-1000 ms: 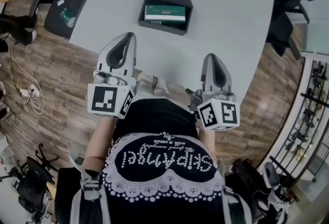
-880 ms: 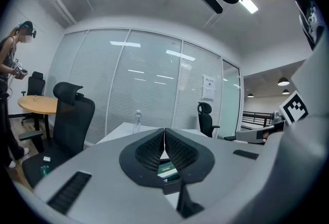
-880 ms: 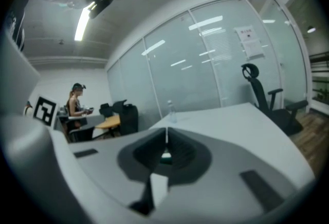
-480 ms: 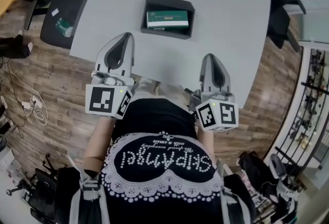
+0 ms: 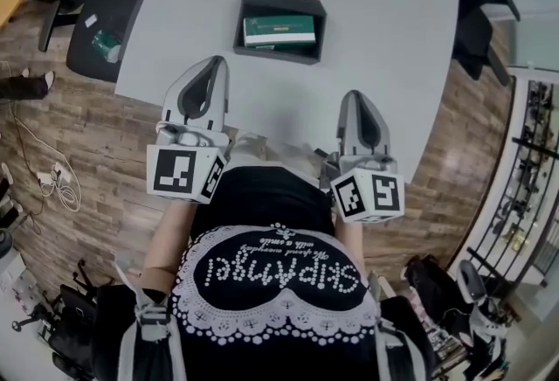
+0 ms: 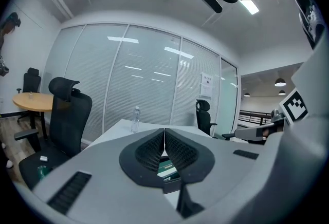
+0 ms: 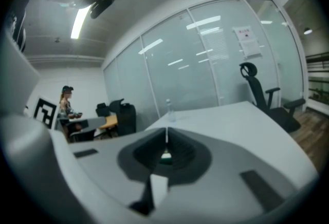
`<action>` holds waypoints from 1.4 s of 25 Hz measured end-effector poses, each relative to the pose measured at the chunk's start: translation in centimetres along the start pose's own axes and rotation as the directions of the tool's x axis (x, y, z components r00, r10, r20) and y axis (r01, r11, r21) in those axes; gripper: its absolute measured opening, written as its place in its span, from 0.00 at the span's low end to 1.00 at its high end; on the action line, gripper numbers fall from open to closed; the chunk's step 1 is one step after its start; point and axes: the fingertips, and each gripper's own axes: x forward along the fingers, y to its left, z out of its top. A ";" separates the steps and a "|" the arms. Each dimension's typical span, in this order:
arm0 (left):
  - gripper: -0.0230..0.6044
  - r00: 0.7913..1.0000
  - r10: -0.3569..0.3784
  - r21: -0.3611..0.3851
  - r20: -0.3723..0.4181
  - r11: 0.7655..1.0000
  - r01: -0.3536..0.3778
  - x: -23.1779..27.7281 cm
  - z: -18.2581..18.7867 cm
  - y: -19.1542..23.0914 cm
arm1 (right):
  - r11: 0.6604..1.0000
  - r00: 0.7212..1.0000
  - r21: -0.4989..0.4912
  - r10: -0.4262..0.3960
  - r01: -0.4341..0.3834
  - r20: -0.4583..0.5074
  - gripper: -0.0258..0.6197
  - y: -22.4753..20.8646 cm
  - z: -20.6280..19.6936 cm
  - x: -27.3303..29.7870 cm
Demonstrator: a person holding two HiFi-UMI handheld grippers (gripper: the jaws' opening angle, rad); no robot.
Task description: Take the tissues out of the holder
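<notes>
The pale grey worktop (image 5: 384,30) is filling the upper middle of the head view, and the dark holder (image 5: 278,54) is sitting on it, toward its left half. A black office chair (image 5: 109,8) is standing on the wooden floor well to the left of the holder, off the worktop's edge.

The left gripper (image 5: 212,63) is hovering on the near side of the holder, just left of it and apart from it. Its fingers (image 6: 154,148) are pressing together with nothing between them. The right gripper (image 5: 353,96) is hanging on the near side of the holder too, farther off and to its right, over the worktop's near edge. Its fingers (image 7: 175,148) are likewise meeting at the tips and gripping nothing.

The tissues (image 5: 279,28), a green and white pack, are lying flat inside the holder, running along its length. In the left gripper view the pack is peeking out just below the closed fingertips. A clear bottle (image 6: 135,118) is standing upright on the worktop well beyond the holder.
</notes>
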 end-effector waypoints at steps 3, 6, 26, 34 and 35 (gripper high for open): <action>0.08 1.000 0.005 0.001 0.009 1.000 -0.005 0.1 0.3 -0.7 | 1.000 1.000 -0.003 0.008 -0.008 0.003 0.09 -0.5 0.5 -0.2; 0.08 1.000 -0.005 0.008 0.019 1.000 0.004 0.1 0.7 -1.4 | 1.000 1.000 -0.003 0.015 -0.015 0.006 0.09 -1.0 0.9 -0.2; 0.47 0.942 -0.225 0.199 -0.249 0.940 0.277 4.6 -3.2 -5.3 | 0.999 1.000 0.038 -0.012 0.012 0.007 0.09 -4.1 0.9 -0.3; 0.52 0.873 -0.271 0.253 -0.404 0.885 0.392 8.9 -5.4 -5.2 | 0.998 0.999 0.051 -0.043 0.043 0.001 0.09 -5.1 0.5 -0.6; 0.52 0.864 -0.275 0.254 -0.423 0.879 0.404 9.5 -5.8 -5.2 | 0.998 0.999 0.053 -0.047 0.047 -0.001 0.09 -5.3 0.4 -0.5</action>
